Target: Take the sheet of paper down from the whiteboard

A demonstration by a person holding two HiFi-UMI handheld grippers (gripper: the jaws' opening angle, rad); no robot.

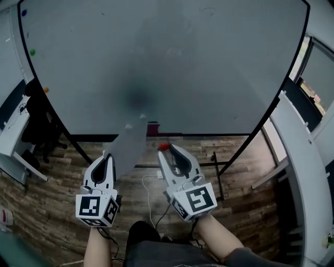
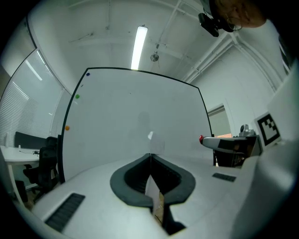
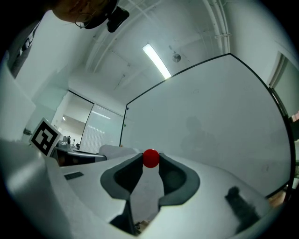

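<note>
My left gripper [image 1: 108,156] is closed flat on one edge of the sheet of paper [image 1: 130,143], the jaws pinched together with only the sheet's thickness between them. The sheet slants up from that grip toward the whiteboard [image 1: 209,68], low in front of it. Whether its far corner touches the board I cannot tell.

My right gripper [image 1: 168,151] has its jaws a moderate way apart, and they hold a round red magnet [image 3: 150,158] right at the tips.

I judge the paper to be very light and limp. It is held by one edge only, so it should sag and flutter, and it would crease or tear if I jerked it. The smooth surface gives the pads little to bite on, so a firm pinch well in from the edge is the safe hold, and I would keep the sheet clear of the other gripper. The magnet looks small, hard and smooth, likely to roll out of a loose grip.

Count: one sheet, one whiteboard, two grippers, and four magnets. One is the red one in my right jaws. The other three sit along the board's left edge: blue [image 1: 24,12], green [image 1: 32,52] and orange [image 1: 46,89]
</note>
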